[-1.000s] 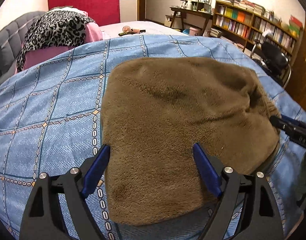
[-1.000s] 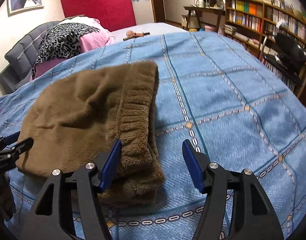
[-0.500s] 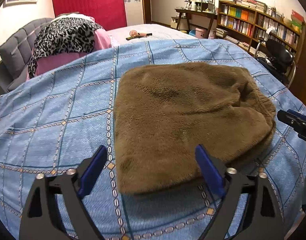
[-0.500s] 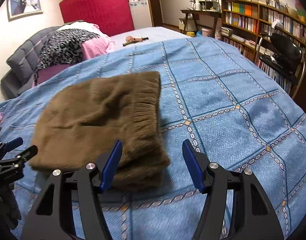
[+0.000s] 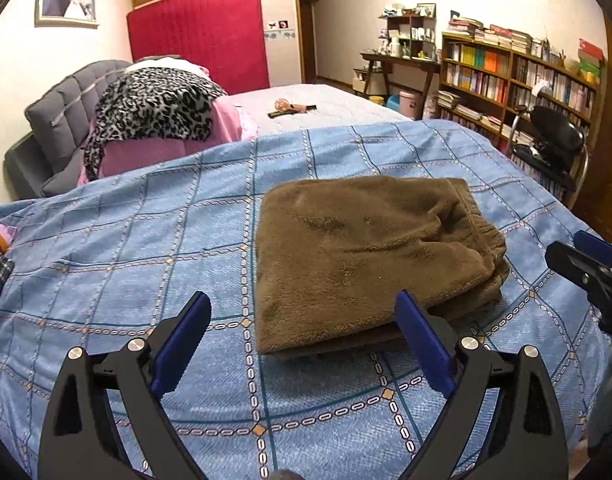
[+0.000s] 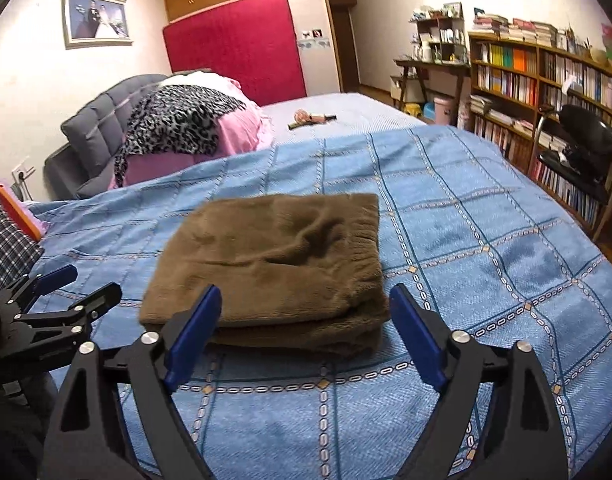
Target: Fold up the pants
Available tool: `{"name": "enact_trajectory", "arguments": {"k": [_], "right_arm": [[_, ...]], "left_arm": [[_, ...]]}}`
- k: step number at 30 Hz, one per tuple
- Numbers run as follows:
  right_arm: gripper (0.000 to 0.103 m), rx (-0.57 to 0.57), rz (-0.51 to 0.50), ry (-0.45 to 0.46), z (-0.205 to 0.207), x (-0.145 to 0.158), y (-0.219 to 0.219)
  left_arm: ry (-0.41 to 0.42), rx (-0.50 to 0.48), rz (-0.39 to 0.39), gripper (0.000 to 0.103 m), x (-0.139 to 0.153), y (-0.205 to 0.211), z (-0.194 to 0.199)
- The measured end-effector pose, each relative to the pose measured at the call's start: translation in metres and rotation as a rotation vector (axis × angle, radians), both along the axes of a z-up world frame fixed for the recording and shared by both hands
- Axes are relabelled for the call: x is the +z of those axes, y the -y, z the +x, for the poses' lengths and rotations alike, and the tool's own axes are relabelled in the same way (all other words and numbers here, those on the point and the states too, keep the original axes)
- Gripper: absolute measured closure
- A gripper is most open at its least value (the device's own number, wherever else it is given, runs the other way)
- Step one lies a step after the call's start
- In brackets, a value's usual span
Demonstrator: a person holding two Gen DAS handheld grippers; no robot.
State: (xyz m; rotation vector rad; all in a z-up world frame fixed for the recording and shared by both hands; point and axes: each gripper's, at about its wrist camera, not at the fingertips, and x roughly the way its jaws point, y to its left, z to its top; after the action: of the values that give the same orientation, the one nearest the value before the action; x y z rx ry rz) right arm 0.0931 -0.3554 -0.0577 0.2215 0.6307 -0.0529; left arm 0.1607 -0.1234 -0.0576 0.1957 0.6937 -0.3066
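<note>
Fuzzy matt fleece pants [image 5: 369,248] lie on smooth woven cloth bedspread [image 5: 146,240].

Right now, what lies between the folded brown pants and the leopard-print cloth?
Only bare blue checked bedspread separates the pants from the leopard-print cloth; both wrist views show it.

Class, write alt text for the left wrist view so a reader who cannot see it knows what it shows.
Brown fleece pants lie folded into a neat stack on a blue checked bedspread. The left tongs hang open and empty in front of them, and the right tongs show at the right edge. Behind are a leopard-print throw and a bookshelf.
</note>
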Motion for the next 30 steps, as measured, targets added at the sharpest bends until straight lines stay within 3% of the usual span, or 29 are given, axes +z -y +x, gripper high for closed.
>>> {"name": "enact_trajectory", "arguments": {"k": [7, 18, 24, 30], "right_arm": [[0.004, -0.002, -0.018, 0.03, -0.02, 0.013, -0.014], [0.003, -0.021, -0.065, 0.06, -0.034, 0.023, -0.022], [0.003, -0.017, -0.079, 0.052, -0.033, 0.02, -0.024], [0.003, -0.009, -0.088, 0.046, -0.03, 0.018, -0.025]], "left_arm": [[0.042, 0.024, -0.031, 0.011, 0.015, -0.009, -0.021], [0.096, 0.094, 0.026, 0.011, 0.024, -0.011, -0.037], [0.084, 0.079, 0.011, 0.011, 0.025, -0.01, -0.038], [0.074, 0.097, 0.045, 0.011, 0.02, -0.005, -0.037]]}}
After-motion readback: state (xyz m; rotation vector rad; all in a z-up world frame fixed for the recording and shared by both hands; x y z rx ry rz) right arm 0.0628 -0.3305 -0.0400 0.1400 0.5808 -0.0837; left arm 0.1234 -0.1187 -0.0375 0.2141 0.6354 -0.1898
